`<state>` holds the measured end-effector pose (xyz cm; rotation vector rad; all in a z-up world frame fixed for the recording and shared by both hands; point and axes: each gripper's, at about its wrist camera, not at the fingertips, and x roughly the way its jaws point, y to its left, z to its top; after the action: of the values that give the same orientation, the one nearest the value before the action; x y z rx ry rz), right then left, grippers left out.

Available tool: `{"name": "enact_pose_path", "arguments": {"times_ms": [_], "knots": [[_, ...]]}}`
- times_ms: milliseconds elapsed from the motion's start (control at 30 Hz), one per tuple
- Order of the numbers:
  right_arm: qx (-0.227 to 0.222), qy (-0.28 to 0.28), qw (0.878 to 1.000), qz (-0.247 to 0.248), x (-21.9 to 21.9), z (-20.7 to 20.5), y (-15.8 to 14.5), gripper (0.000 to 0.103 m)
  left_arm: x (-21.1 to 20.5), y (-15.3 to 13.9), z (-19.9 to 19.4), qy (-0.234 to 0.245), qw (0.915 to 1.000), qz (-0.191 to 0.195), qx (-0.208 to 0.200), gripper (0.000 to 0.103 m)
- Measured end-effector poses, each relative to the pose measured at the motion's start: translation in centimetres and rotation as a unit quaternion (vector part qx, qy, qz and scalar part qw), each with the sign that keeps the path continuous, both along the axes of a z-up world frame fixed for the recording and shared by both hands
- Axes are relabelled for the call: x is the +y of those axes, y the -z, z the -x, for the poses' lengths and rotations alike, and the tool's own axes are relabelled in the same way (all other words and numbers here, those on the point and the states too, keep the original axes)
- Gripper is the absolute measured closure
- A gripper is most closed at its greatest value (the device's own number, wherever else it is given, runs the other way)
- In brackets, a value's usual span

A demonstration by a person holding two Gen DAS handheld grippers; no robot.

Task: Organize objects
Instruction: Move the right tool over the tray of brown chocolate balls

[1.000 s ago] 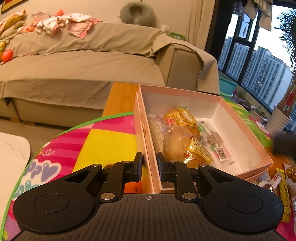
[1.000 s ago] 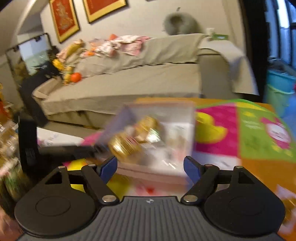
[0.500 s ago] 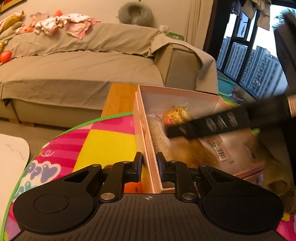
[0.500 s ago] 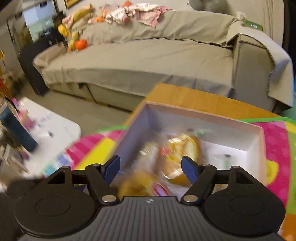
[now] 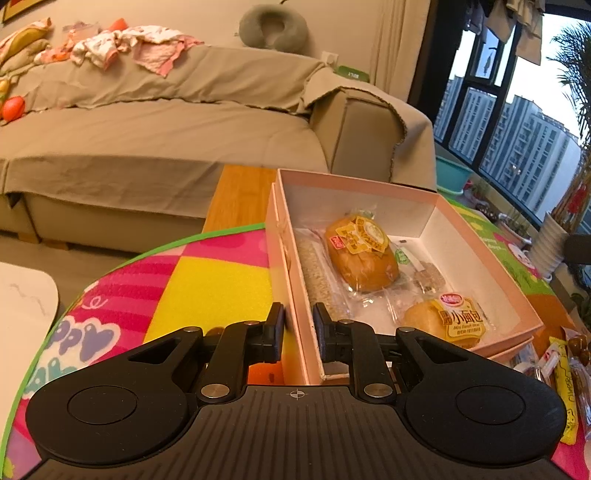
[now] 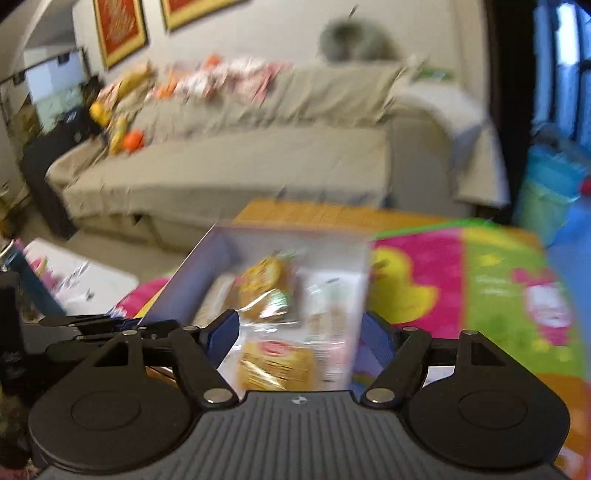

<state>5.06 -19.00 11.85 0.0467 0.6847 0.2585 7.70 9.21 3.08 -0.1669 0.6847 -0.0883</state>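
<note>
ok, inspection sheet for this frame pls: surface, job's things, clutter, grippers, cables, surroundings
Surface: colourful play mat over a wooden table.
Job's things: open pink box holding two wrapped buns, one further in, one near the front, plus clear-wrapped snacks.
Clutter: loose snack packets on the mat to the right of the box.
Grippers: left gripper has its jaws shut on the box's near side wall; right gripper has its jaws apart with nothing between them, above the box; that view is blurred.
Cables: nothing seen.
Surroundings: covered sofa with clothes and a neck pillow; window to the right.
</note>
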Motion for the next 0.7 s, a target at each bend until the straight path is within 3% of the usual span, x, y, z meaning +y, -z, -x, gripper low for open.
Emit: {"name": "enact_pose_path", "arguments": {"times_ms": [100, 233, 500, 700], "knots": [[-0.040, 0.048, 0.997, 0.045, -2.8, 3.9, -1.0, 0.025, -0.1, -0.1, -0.1, 0.000, 1.0000, -0.002, -0.003, 0.084], [-0.033, 0.108, 0.990, 0.085, -6.3, 8.3, 0.3, 0.020, -0.1, 0.0, -0.3, 0.001, 1.0000, -0.001, -0.005, 0.084], [0.055, 0.184, 0.980, 0.050, -9.9, 12.9, 7.1, 0.019, -0.1, 0.0, -0.3, -0.001, 1.0000, -0.004, 0.000, 0.085], [0.023, 0.214, 0.975, 0.054, -11.3, 12.0, 7.7, 0.019, -0.2, 0.0, -0.2, -0.002, 1.0000, -0.005, 0.001, 0.085]]}}
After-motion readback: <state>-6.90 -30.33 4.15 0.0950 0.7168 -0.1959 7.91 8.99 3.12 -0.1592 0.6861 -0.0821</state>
